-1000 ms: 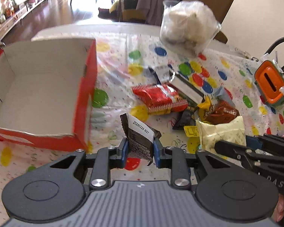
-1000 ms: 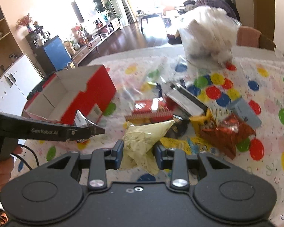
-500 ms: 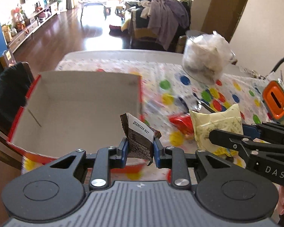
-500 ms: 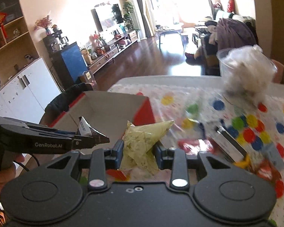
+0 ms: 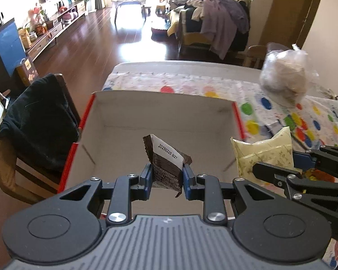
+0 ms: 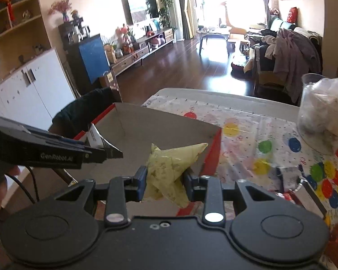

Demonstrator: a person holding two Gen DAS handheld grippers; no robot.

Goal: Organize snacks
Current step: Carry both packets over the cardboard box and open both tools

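Observation:
My left gripper [image 5: 165, 176] is shut on a dark brown snack packet [image 5: 166, 162] with a white date label and holds it over the open red cardboard box [image 5: 128, 139]. My right gripper [image 6: 164, 181] is shut on a pale yellow snack bag [image 6: 169, 164] and holds it above the box's [image 6: 146, 130] right side. The yellow bag also shows in the left wrist view [image 5: 266, 150], beside the brown packet. The left gripper shows at the left of the right wrist view [image 6: 101, 153]. The box looks empty inside.
The table carries a polka-dot cloth [image 5: 281, 110]. A clear plastic bag of pale food [image 5: 284, 78] stands at the back right. Loose snacks lie at the right [image 6: 290, 180]. A chair with a dark garment [image 5: 38, 121] stands left of the box.
Both grippers have moved left from the snack pile to above the box, each keeping its packet. The box now fills the middle of both views.

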